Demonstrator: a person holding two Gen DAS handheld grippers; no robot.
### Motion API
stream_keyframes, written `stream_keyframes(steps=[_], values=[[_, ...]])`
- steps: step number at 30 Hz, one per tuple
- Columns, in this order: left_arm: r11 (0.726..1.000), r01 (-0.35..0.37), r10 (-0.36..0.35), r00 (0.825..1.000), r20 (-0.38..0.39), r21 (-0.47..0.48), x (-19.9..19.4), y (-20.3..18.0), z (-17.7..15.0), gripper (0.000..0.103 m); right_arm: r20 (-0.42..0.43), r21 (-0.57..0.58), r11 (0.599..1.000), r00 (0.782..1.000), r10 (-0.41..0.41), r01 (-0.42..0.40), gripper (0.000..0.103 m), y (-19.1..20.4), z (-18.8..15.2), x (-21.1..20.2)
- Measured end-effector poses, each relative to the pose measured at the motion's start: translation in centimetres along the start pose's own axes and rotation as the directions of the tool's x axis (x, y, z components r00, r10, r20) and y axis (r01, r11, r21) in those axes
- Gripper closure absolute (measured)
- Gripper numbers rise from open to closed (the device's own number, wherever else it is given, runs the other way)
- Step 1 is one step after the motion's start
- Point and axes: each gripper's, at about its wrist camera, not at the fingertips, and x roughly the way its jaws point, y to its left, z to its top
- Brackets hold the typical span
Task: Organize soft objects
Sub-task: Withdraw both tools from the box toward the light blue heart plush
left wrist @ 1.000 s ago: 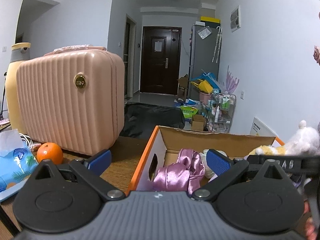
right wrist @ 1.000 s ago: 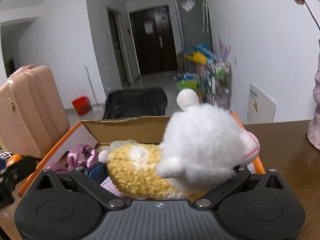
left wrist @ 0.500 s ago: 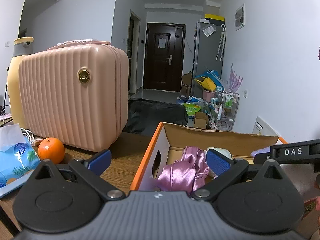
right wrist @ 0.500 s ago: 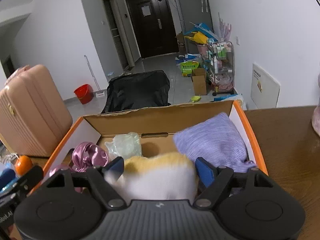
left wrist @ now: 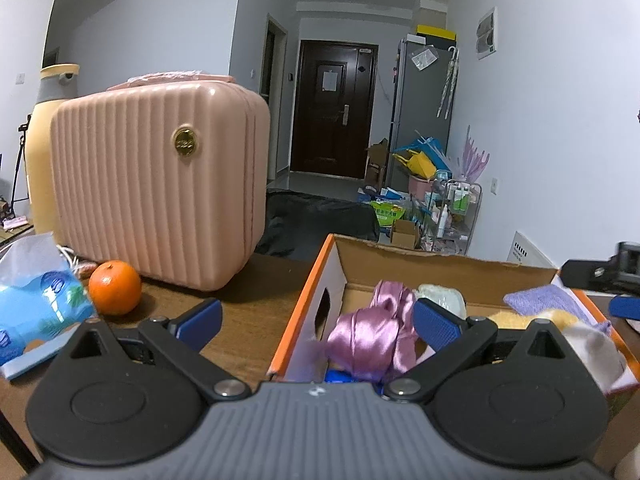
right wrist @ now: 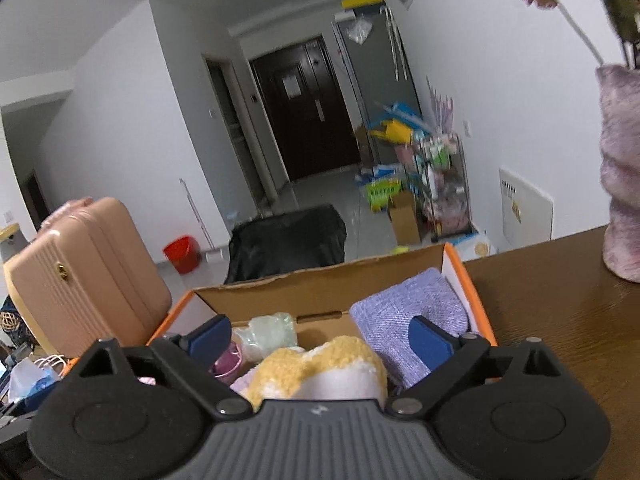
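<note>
With the plush toy (right wrist: 320,368) lying released in the cardboard box (right wrist: 320,284), the right claw (right wrist: 320,336), jaws just reopened and empty, should withdraw toward another soft item; the left claw (left wrist: 316,320) hangs open.

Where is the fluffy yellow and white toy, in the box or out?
In: the toy lies inside the box, beside the purple cloth.

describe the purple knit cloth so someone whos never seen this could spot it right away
Find the orange-edged cardboard box on the wooden table. The purple cloth lies inside against its right wall, beside the yellow and white plush toy. It is the only flat, lavender knit piece; the shiny pink satin sits at the opposite end.
</note>
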Motion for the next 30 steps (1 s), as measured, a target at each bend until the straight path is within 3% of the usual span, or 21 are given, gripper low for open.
stream_keyframes(steps=[11,30], values=[[1.000,-0.003,0.003,1.000,-0.023,0.019,-4.1,1.6,-2.0,0.000,0.084,-0.079,0.997,0.996,-0.016,0.022,0.000,1.1,-3.8,-5.6],[0.999,-0.009,0.010,0.999,-0.036,0.042,-10.7,5.1,-4.9,0.000,0.079,-0.166,0.986,0.997,-0.013,0.026,0.000,4.8,-10.6,-10.9]])
